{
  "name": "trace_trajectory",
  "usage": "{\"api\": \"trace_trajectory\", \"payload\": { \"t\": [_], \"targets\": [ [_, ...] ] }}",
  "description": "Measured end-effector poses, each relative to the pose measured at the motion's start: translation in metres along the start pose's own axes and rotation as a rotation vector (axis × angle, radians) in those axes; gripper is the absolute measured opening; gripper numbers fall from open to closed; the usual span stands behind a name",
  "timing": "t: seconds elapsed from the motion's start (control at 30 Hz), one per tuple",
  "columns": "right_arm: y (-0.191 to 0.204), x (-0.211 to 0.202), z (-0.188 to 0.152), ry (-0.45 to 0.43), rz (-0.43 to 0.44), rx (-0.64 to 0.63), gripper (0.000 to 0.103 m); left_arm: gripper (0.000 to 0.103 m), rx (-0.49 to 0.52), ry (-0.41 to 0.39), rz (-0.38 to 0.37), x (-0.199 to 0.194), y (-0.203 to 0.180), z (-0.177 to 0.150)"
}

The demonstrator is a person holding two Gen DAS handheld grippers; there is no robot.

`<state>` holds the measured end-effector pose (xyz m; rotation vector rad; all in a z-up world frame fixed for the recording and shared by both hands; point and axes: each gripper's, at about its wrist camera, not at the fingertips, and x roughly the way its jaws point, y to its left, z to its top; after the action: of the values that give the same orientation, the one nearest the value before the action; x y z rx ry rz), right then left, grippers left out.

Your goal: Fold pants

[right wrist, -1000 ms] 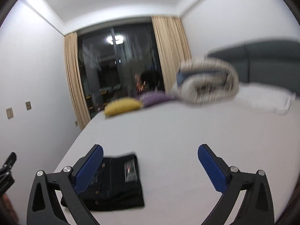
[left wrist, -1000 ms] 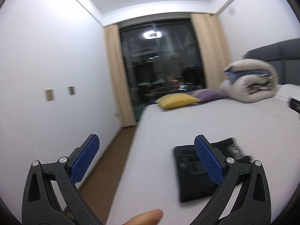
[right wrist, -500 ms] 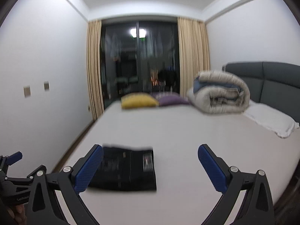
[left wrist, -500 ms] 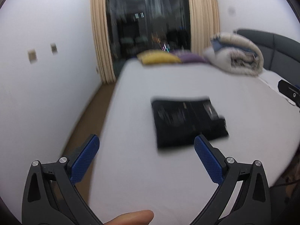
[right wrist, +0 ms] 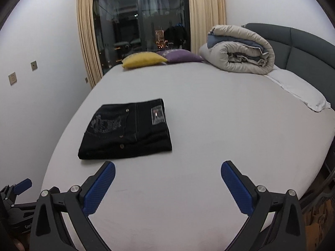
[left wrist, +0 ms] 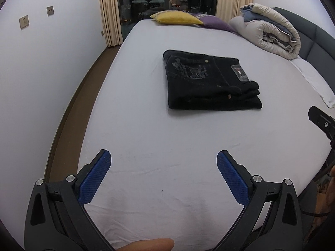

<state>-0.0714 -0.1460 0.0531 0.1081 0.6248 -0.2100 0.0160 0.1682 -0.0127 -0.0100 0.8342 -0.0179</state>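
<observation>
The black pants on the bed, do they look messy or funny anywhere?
Mostly neat. The black pants lie folded flat on the bed, but at their right end some layers bulge out unevenly instead of lining up.

A wide bed (right wrist: 209, 125) with a pale, lightly creased sheet fills the room. At its far edge a yellow cushion (right wrist: 143, 59) lies touching a purple cushion (right wrist: 181, 56). Just beside them sits a rolled beige and blue duvet (right wrist: 238, 50), against a dark grey padded headboard (right wrist: 303, 48), with a white pillow (right wrist: 297, 89) next to it. Beige curtains (right wrist: 85, 39) frame a dark window (right wrist: 142, 21). Two wall plates (left wrist: 24, 21) sit on the white wall, above a brown floor (left wrist: 83, 87)
</observation>
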Motion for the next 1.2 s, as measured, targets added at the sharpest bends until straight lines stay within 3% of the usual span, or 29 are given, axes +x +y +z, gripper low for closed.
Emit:
{"api": "trace_trajectory", "payload": {
  "t": [0.4, 1.2],
  "targets": [
    [0.011, 0.009, -0.018, 0.069, 0.002, -0.043, 0.103, 0.103, -0.003, 0.021, 0.015, 0.015, 0.008, 0.009],
    [0.018, 0.018, -0.026, 0.122, 0.011, -0.068, 0.103, 0.103, -0.020, 0.032, 0.029, 0.025, 0.014, 0.010]
  ]
}}
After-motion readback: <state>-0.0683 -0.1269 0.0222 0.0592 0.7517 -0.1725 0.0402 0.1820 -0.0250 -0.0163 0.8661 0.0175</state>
